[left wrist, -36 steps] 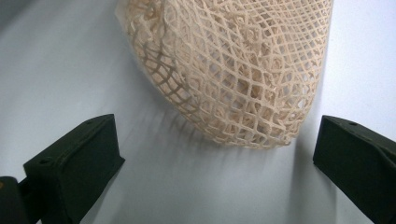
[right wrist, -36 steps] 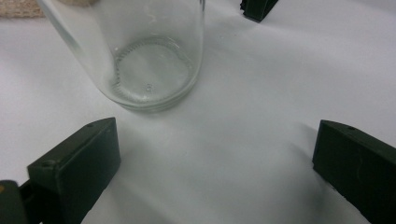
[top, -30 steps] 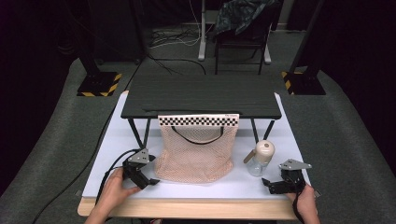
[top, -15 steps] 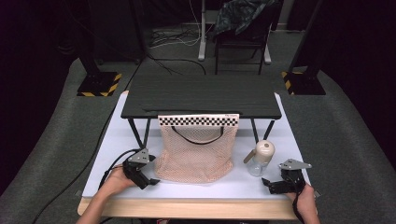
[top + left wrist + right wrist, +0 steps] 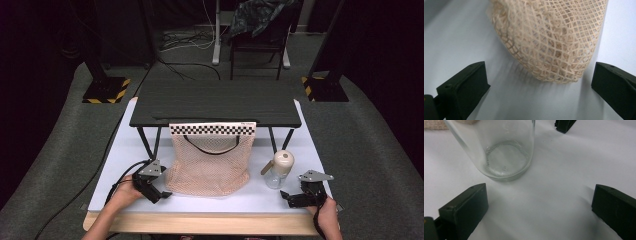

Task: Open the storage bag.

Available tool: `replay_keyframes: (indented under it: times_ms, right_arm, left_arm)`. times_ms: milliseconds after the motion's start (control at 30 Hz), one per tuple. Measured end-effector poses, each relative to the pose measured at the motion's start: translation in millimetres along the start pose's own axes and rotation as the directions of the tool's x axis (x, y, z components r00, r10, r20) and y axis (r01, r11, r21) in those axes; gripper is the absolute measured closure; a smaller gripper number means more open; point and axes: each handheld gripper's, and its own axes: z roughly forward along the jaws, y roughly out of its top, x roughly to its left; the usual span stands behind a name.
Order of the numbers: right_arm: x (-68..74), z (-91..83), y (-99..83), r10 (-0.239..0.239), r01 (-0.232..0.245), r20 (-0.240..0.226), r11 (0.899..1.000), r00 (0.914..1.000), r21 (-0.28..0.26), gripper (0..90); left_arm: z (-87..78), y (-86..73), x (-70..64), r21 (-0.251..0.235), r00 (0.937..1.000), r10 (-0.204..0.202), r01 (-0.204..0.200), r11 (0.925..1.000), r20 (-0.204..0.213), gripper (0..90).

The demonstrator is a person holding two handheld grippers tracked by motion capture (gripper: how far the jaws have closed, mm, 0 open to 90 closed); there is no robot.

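A beige mesh bag [image 5: 210,162] hangs from a checkered strip at the front edge of a black shelf [image 5: 215,102], and its bottom rests on the white table. My left gripper [image 5: 162,194] stands open at the bag's lower left corner [image 5: 554,50], which lies just ahead of the jaws. A clear glass bottle [image 5: 276,172] with a beige cap stands right of the bag. My right gripper [image 5: 286,196] is open just in front of the bottle [image 5: 506,152], with nothing between the jaws.
The white table [image 5: 125,150] has a wooden front edge. Black shelf legs [image 5: 147,142] stand behind the bag on both sides. A cable [image 5: 122,175] trails from the left gripper. A shelf foot [image 5: 564,125] shows beyond the bottle.
My left gripper has moved a little right and toward the bag's lower left corner. The right gripper, bottle and bag stay where they were.
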Motion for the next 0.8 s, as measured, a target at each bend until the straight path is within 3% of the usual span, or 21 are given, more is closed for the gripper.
replay_keyframes:
  times_ms: [100,500,800]
  right_arm:
    - [0.0,-0.1,-0.1,-0.001,0.001,0.001,1.0,1.0,0.0,0.0]
    - [-0.1,0.1,0.1,-0.002,0.002,-0.001,1.0,1.0,0.001,0.0]
    - [-0.2,0.3,0.5,-0.002,0.002,-0.003,1.0,1.0,0.003,0.0]
  left_arm:
    - [-4.0,4.1,-4.2,-0.003,0.9994,0.032,-0.032,0.9995,-0.013,0.4]
    - [-17.1,16.2,-13.1,-0.031,0.996,0.087,-0.087,0.9957,-0.022,0.1]
    - [-30.9,36.7,-25.0,-0.079,0.9895,0.144,-0.144,0.9864,-0.011,0.1]
